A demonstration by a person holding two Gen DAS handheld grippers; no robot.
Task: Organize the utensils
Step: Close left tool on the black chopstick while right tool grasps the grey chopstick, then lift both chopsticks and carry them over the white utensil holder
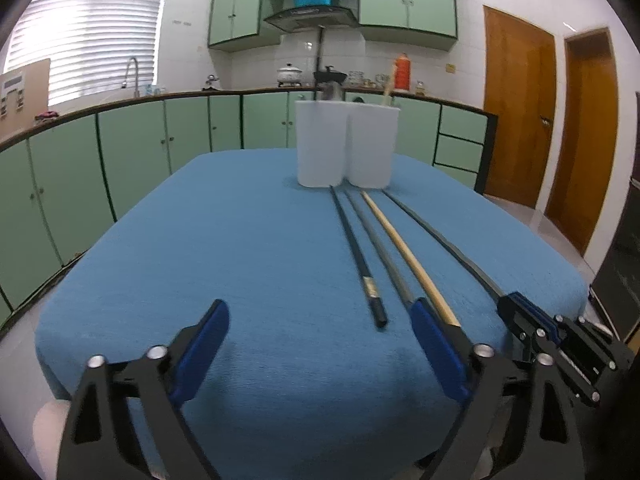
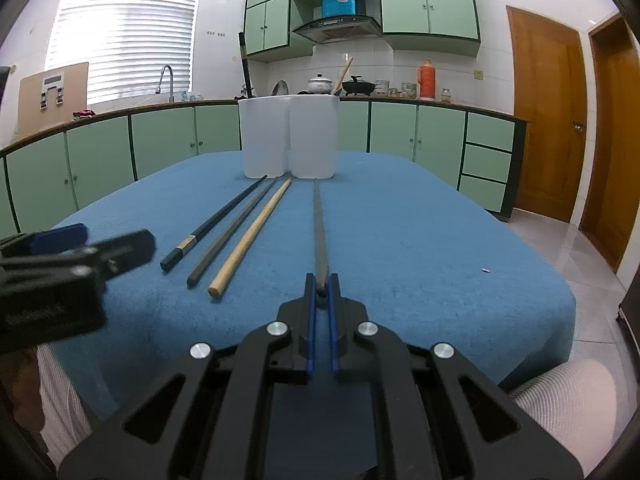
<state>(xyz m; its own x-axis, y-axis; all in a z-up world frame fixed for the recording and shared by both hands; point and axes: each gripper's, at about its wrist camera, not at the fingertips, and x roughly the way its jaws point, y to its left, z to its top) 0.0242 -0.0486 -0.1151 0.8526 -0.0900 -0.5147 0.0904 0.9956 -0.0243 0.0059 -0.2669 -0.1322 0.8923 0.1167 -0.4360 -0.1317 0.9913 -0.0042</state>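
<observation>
On a blue tabletop [image 2: 400, 220], the right tool [image 2: 321, 280] pinches a grey chopstick's [image 2: 319, 224] near end; the left tool [image 1: 320, 332] hovers spread wide beside three more chopsticks [image 2: 236, 228].

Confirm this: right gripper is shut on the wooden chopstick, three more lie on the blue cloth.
Wrong chopstick. The right gripper is shut on the grey chopstick; the wooden chopstick lies free on the blue cloth. The right wrist view shows it. Three do lie loose.
</observation>
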